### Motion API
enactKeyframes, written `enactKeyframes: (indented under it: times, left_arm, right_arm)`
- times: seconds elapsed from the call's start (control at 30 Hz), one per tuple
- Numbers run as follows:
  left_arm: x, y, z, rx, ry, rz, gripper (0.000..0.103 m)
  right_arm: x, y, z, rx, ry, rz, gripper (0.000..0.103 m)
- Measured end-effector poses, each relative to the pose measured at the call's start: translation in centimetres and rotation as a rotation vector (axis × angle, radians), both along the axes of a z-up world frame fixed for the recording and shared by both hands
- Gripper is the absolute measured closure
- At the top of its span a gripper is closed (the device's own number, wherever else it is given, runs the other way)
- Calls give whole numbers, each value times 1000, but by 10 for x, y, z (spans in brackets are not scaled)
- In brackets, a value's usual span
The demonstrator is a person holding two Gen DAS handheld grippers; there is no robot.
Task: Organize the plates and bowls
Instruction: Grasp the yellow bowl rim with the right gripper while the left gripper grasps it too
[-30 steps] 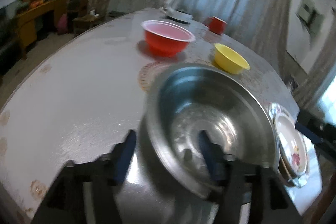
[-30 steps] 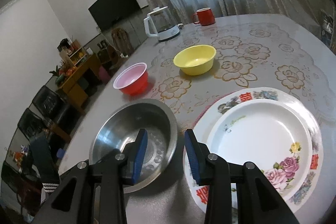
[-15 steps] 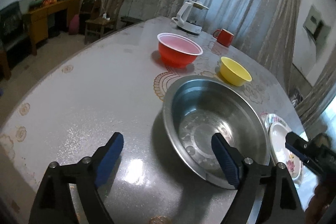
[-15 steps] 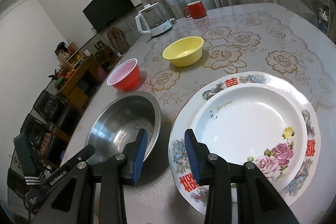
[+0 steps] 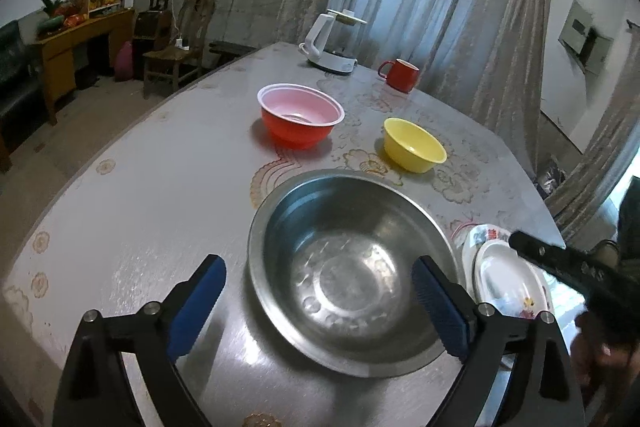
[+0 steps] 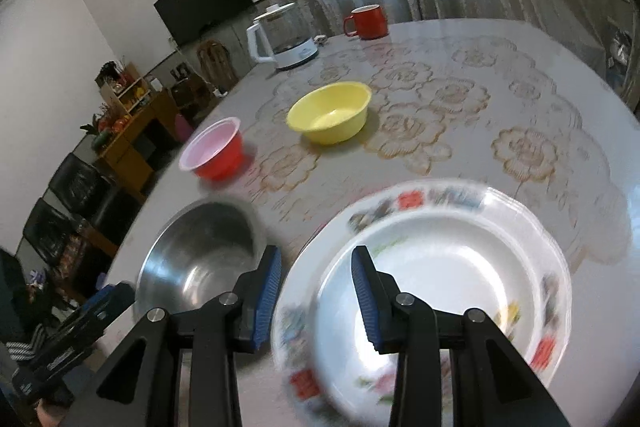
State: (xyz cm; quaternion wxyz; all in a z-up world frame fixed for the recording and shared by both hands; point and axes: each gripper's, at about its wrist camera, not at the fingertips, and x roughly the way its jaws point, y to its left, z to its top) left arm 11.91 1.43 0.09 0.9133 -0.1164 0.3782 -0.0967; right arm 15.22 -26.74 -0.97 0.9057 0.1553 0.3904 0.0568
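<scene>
Reading outward from the wide round table with its pale flower-patterned cloth (image 5: 152, 187), we find the large stainless steel bowl (image 5: 352, 267) resting directly ahead of the left gripper (image 5: 320, 303), whose jaws have just been opening and now stand wide apart, one blue pad outside the rim and one over the far side, neither pressing; just beside the bowl on its right lies the white floral plate stack (image 6: 432, 275), near the table edge, with the right gripper (image 6: 316, 291) poised over its near rim, jaws partly apart and clamped on nothing we can see; farther off, well apart, sit the red plastic bowl (image 5: 300, 119) and small yellow bowl (image 5: 414, 145), with bare cloth between them for nesting, we judge.
</scene>
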Motion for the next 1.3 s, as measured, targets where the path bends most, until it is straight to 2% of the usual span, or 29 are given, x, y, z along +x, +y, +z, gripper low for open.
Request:
enactKeyframes:
  times: [0.27,0.43,0.67,0.77,0.93,1.07,1.2,1.3]
  left_arm:
    - [28,-11,15,-23,29,-32,8]
    - [51,-26,30,-4,21,-66,8]
    - [94,-55,39,73,42,-130,8]
    - [115,-69,36,109,73,-160,8]
    - [146,-86,26,123,133,-188,8]
    - [171,-100,25,138,134,-197,10]
    - [197,-113,21,153,158,-200,22]
    - [216,-125,14,162,188,-209,27]
  right_arm:
    - [68,-37,15,-30,51,-11,65]
    - [118,-51,20,-69,77,-16,64]
    - [187,-58,-3,21,186,-11,64]
    - [205,-58,-12,44,215,-22,64]
    - [228,-59,-26,70,239,-28,64]
    - [238,-60,-36,68,252,-15,77]
    - [239,-62,-41,81,253,9,81]
    - [239,-63,-46,74,264,14,82]
